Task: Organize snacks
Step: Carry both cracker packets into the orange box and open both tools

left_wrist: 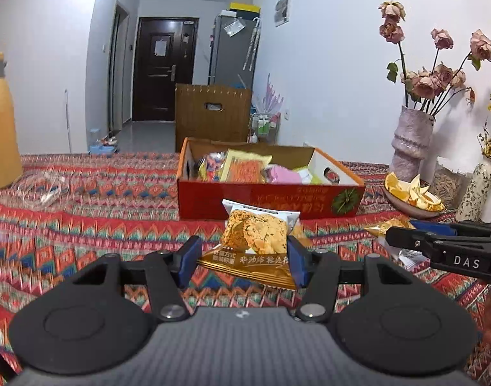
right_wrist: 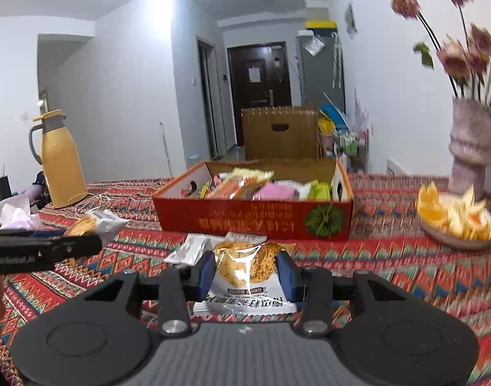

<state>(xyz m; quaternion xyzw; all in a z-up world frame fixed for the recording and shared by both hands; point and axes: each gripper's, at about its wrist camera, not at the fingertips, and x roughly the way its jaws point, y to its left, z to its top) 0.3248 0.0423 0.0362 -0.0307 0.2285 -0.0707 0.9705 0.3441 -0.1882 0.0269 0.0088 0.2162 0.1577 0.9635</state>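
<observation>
In the left wrist view my left gripper [left_wrist: 243,262] is shut on a cracker packet [left_wrist: 258,241] with a white top and a gold bottom, held above the patterned tablecloth. Just beyond it stands the red cardboard box [left_wrist: 271,199], open-topped and holding several snack packets. In the right wrist view my right gripper [right_wrist: 246,276] is shut on a white cracker packet [right_wrist: 245,273], also lifted, in front of the same box [right_wrist: 255,222]. Each gripper shows in the other's view: the right gripper [left_wrist: 403,234] at the right edge, the left gripper [right_wrist: 84,234] at the left with its packet [right_wrist: 97,222].
One more white packet [right_wrist: 189,249] lies on the cloth before the box. A dish of orange peels [right_wrist: 457,222] and a pink vase [right_wrist: 470,141] stand at the right. A yellow thermos jug [right_wrist: 60,160] is at the far left, and crumpled clear plastic [left_wrist: 39,186] lies left of the box.
</observation>
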